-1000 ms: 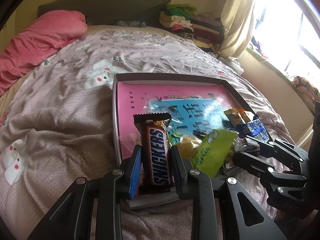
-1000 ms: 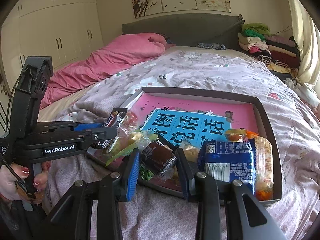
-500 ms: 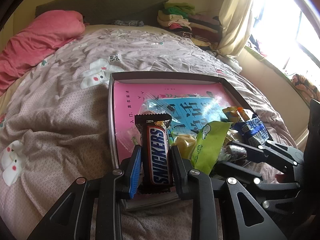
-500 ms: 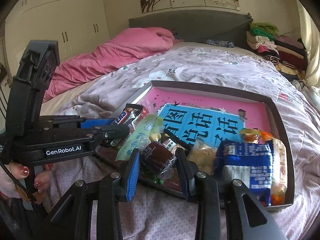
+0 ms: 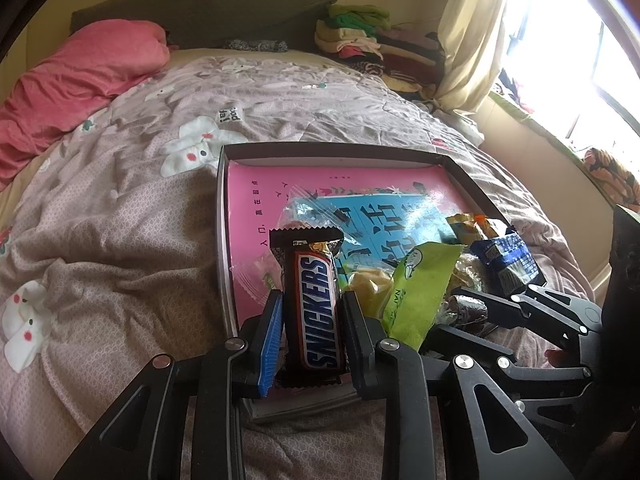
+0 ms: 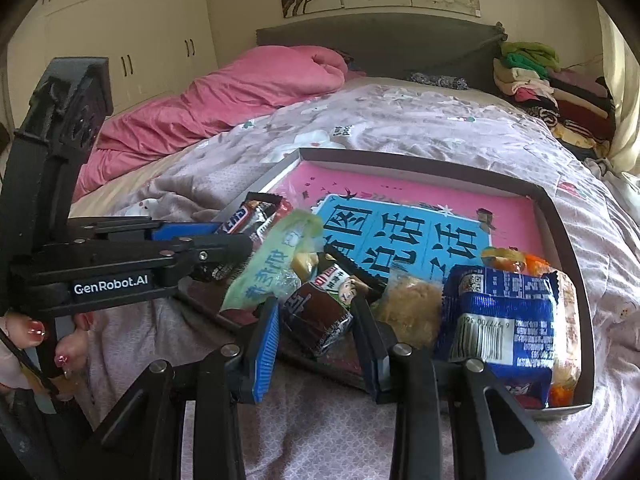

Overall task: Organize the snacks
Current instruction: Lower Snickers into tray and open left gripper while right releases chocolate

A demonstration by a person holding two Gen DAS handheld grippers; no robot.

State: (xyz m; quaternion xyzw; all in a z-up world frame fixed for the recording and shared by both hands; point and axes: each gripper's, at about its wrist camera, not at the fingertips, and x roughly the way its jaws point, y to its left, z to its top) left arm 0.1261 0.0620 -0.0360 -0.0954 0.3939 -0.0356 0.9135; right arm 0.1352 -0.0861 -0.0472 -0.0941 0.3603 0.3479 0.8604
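My left gripper [image 5: 310, 308] is shut on a Snickers bar [image 5: 318, 304] held over the near left corner of a shallow dark-rimmed box [image 5: 332, 149] with a pink and blue bottom. My right gripper [image 6: 316, 320] is shut on a small dark brown wrapped snack [image 6: 316, 316] at the box's [image 6: 560, 216] near edge. A light green packet [image 5: 420, 292] and a blue packet [image 6: 508, 320] lie in the box beside it. The left gripper [image 6: 236, 246] shows in the right wrist view with the Snickers bar [image 6: 248, 220].
The box rests on a pinkish patterned duvet [image 5: 120, 220]. A pink quilt [image 5: 80, 76] lies at the far left, folded clothes [image 5: 360, 36] by the headboard, a curtain and window [image 5: 560, 60] on the right. Several more wrapped snacks [image 6: 412, 308] crowd the box's near side.
Both grippers moved forward over the box's near edge with their snacks. The right gripper lifted the brown snack slightly closer to the green packet.
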